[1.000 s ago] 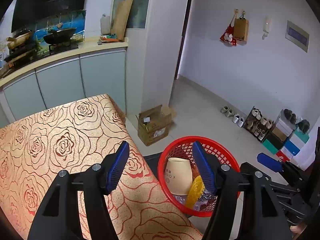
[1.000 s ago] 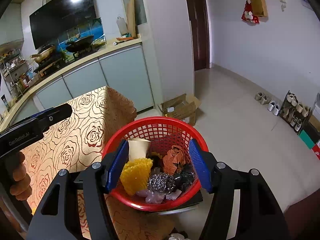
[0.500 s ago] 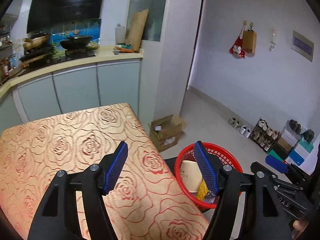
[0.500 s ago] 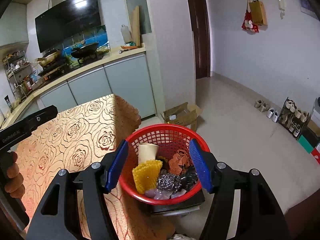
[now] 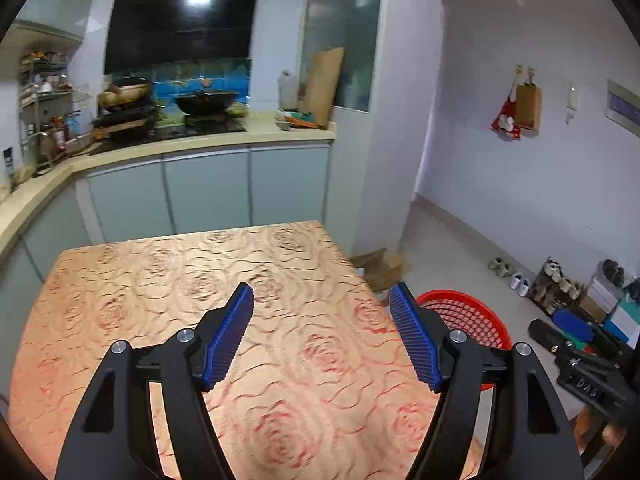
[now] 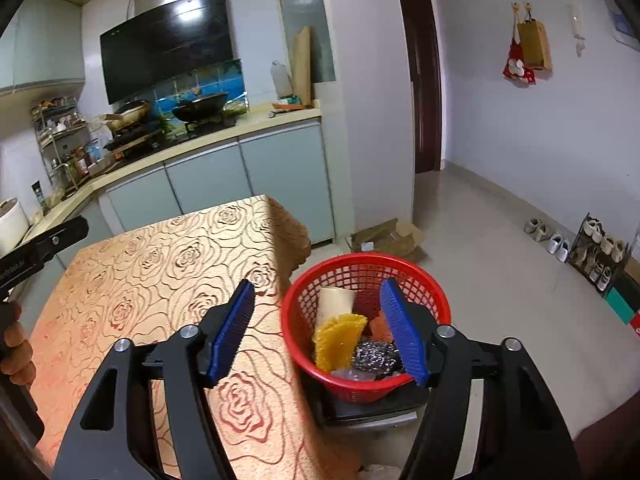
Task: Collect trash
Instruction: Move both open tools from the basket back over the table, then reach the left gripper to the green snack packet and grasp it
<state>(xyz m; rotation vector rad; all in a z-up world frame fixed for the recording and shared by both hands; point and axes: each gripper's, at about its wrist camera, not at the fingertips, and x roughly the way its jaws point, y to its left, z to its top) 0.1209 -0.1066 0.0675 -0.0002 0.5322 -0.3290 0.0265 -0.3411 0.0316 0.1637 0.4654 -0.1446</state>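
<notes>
Your count at the table

You have one red basket (image 6: 366, 268), one paper cup (image 6: 335, 300), one yellow sponge (image 6: 338, 340), one steel scourer (image 6: 374, 356), two grippers (image 5: 322, 334) (image 6: 318, 330).

A kitchen with pale lilac walls (image 6: 520, 128) and a beige tiled floor (image 6: 492, 248). A black range hood (image 5: 180, 24) hangs over a cream worktop (image 5: 208, 138) — grey-blue cabinets (image 6: 208, 180) below. A shoe rack (image 5: 560, 288) lines the right wall — a dark door (image 6: 424, 92) stands beyond.

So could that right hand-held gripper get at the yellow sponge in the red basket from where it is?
Probably yes. The right hand-held gripper is open and empty, and the yellow sponge lies on top in the open red basket, nothing covering it. It would need to swing right, past the table edge.
</notes>
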